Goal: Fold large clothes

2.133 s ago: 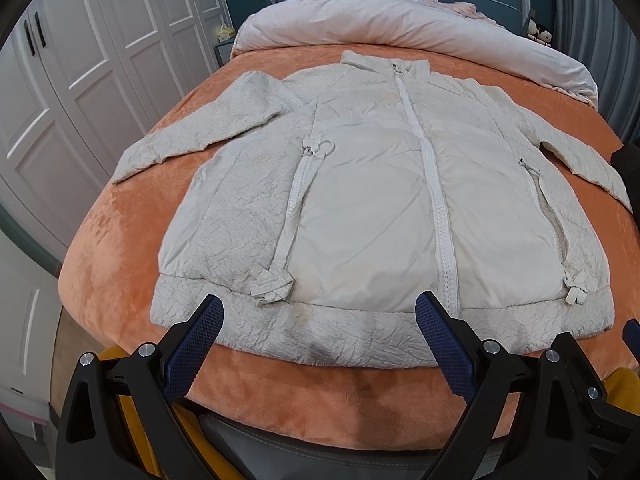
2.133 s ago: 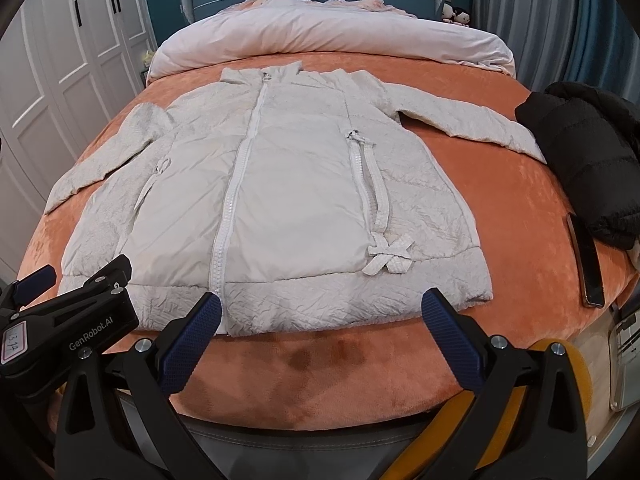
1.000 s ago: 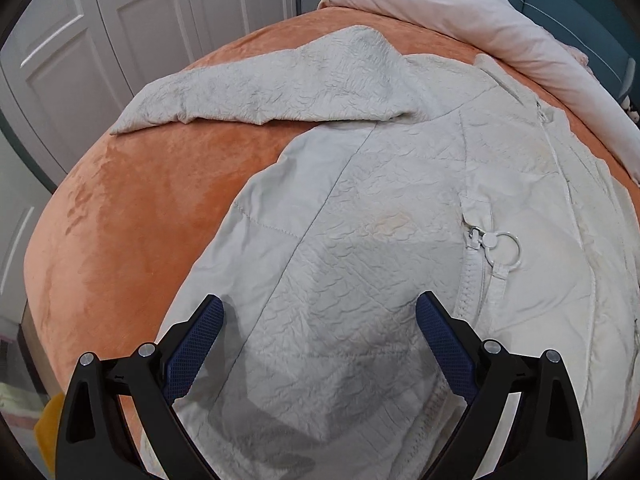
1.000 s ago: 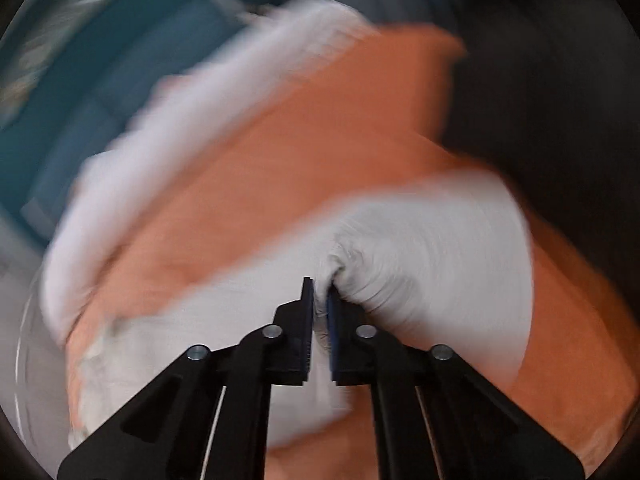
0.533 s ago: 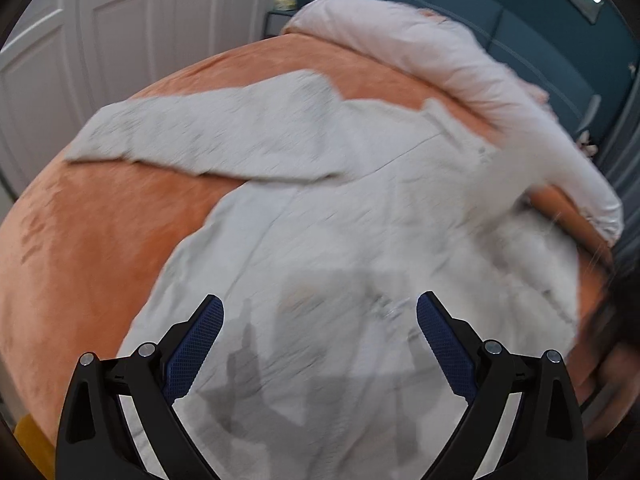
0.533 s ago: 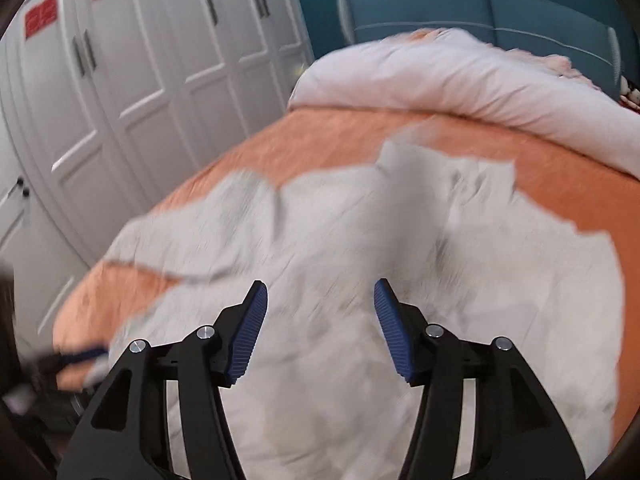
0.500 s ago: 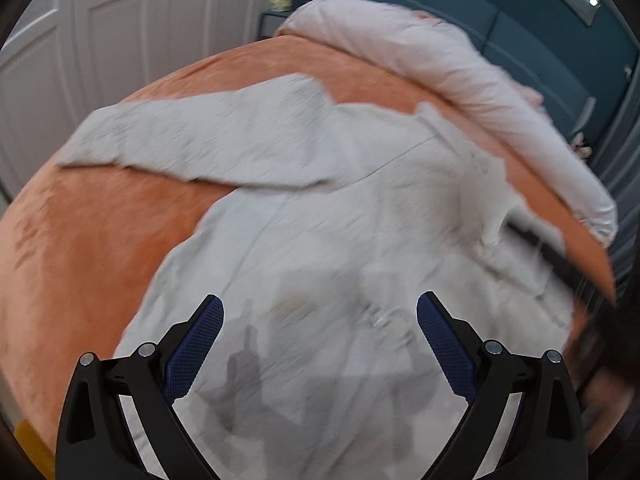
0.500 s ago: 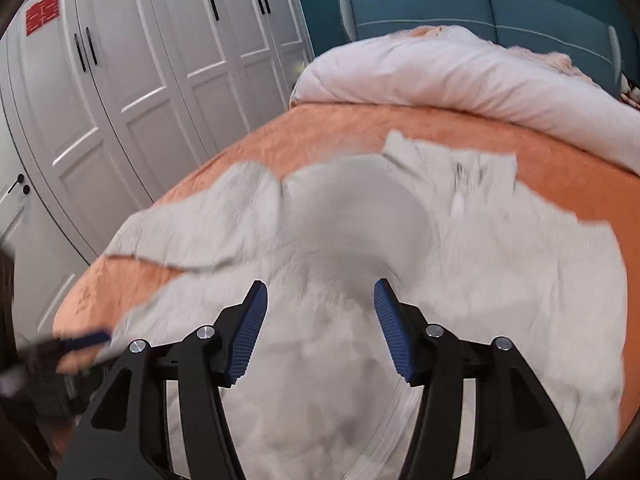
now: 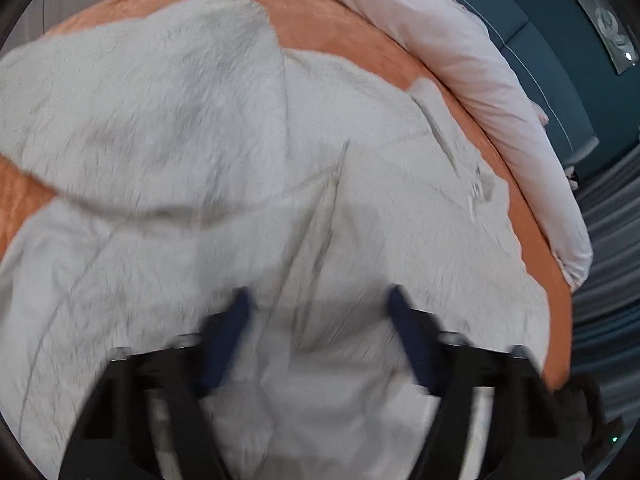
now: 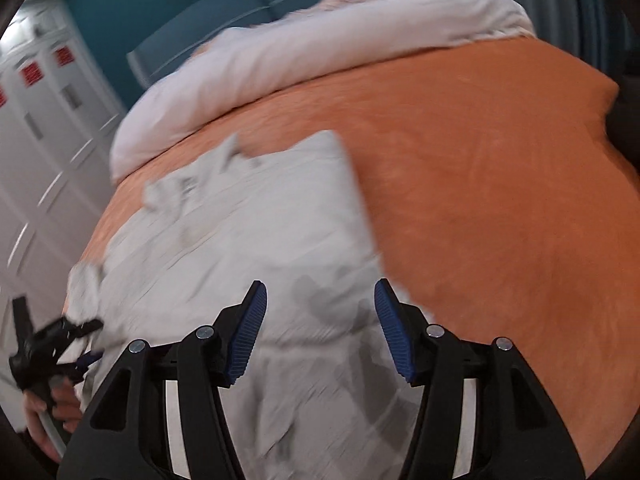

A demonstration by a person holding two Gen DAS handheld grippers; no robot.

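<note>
Jacket (image 9: 320, 184): pale cream, crinkled fabric; lies spread on the bed, covering most of the near half of the orange blanket; both views are motion-blurred, so fine detail is unclear
Jacket long axis: runs from the near edge of the bed toward the rolled duvet; the collar (image 10: 224, 152) end points at the duvet, the lower body lies nearest both tools
Jacket sleeve (image 9: 132, 112): on the left side of the body in the left wrist view, lying across the jacket's upper part and reaching out over the blanket; its far tip is cut off by the frame
Jacket right edge: straight edge in the right wrist view, with bare blanket beyond it on the side away from the wardrobe
Left tool (image 9: 318, 332): fingers spread apart, nothing between them; hovers over the jacket's lower body; whether the tips touch the cloth cannot be told; also seen small at the jacket's left edge in the right wrist view (image 10: 82, 354), held in a hand (image 10: 48, 408)
Right tool (image 10: 320, 328): blue pads spread apart, empty; over the jacket's lower right part, close to its straight edge
Orange blanket (image 10: 480, 184): covers the bed under the jacket
Duvet (image 10: 320, 52): pale pink, rolled along the head of the bed, beyond the jacket's collar
Wardrobe (image 10: 44, 120): white doors, left of the bed
</note>
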